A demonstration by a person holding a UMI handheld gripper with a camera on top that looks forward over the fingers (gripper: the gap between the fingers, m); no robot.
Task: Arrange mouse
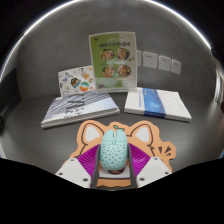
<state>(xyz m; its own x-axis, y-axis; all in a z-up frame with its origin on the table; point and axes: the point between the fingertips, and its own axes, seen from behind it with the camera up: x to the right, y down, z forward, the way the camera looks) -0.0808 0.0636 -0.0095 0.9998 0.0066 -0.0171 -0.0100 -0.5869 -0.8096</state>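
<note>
While the hand-held gripper is pointing forward over the dark worktop, a pale teal mouse with small speckles is sitting between its two fingers. Both purple pads are pressing against the sides of the mouse, so the fingers are closing on it and gripping it. Under and just beyond the mouse, an orange mouse mat shaped like an animal's head with two ears is lying flat on the worktop. Beyond the mat to the left, a striped booklet is lying at a slant, and to the right a white book with a blue band is lying beside it. Further back, a green printed sheet with pictures is standing upright, with a smaller illustrated card leaning near its left side. Behind these, white wall sockets are showing on the pale wall.
</note>
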